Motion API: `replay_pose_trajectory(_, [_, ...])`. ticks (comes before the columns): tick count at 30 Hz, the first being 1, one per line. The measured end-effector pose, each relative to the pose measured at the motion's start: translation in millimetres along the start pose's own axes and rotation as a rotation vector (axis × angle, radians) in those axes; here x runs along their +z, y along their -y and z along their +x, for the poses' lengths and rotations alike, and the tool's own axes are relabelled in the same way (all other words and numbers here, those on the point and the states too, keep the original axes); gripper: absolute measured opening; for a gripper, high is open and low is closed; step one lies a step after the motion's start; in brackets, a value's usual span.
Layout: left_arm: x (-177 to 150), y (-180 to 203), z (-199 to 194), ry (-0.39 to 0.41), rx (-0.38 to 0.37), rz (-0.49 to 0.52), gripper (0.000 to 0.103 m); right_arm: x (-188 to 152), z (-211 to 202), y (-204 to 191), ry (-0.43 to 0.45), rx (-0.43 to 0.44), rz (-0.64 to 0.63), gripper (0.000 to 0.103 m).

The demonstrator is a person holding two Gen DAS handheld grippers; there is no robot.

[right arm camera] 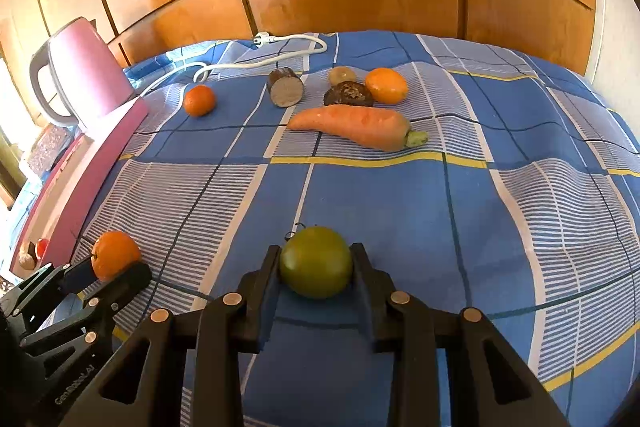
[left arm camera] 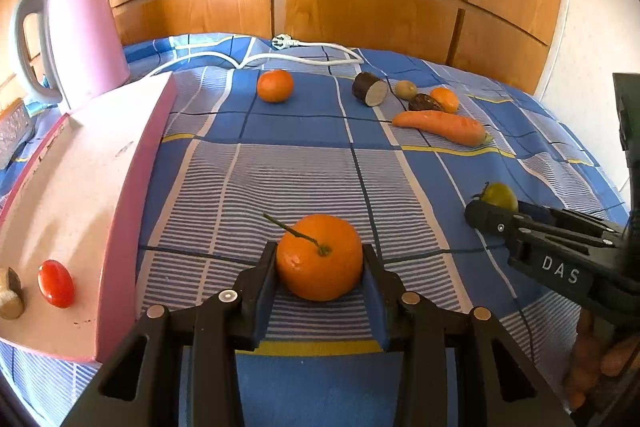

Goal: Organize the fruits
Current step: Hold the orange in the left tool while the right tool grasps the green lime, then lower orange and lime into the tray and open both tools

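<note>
So I'm working with both grippers at once here. My left gripper [left arm camera: 320, 263] is clamping a stemmed orange [left arm camera: 319, 257], fingers pressed on both its sides, down at the near middle of the blue plaid cloth [left arm camera: 304, 167]. My right gripper [right arm camera: 316, 263] is doing the same thing with a green tomato [right arm camera: 316, 261], gripping it between both fingers at the near edge. I can't tell whether either fruit is lifted or resting on the cloth.

The two grippers are sitting fairly near each other, left one to the left, with a strip of cloth between them.

On the left, a pink tray [left arm camera: 132, 195] is running along the cloth, its long raised edge just beside my left gripper. A red tomato [left arm camera: 56, 283] and a brownish chunk [left arm camera: 10, 293] are lying in its near end. A pink kettle [left arm camera: 82, 31] is standing at the tray's far end, and its white cord [left arm camera: 304, 57] is trailing along the far edge of the cloth.

Far middle, a second orange [left arm camera: 275, 85] is sitting alone. Far right, there's a cluster: a dark cut piece [right arm camera: 285, 87], a kiwi [right arm camera: 342, 75], a dark lump [right arm camera: 348, 94] touching a third orange [right arm camera: 386, 85], and a carrot [right arm camera: 352, 127] lying just in front of them.

The middle of the cloth between me and that far stuff is lying open, and so is the right side.
</note>
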State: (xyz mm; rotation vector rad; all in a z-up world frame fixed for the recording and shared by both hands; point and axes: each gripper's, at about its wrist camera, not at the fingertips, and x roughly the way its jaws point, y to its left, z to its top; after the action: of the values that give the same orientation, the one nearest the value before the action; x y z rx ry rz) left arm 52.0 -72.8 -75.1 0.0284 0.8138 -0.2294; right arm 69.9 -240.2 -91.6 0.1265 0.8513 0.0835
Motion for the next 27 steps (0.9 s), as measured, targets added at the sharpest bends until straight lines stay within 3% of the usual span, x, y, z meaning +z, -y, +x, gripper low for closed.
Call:
replay_pose_trajectory(10, [-0.4, -5.8, -10.5, -0.014, -0.003, -0.028, 0.038, -8.3, -10.8, -17.4, -0.007, -0.041, -0.030, 0.034])
replay_pose_trajectory(27, [8.1, -25.7, -45.9, 0.061, 0.023, -0.082, 0.038, 3.2, -28.7, -53.6, -0.003, 0.084, -0.056, 0.033])
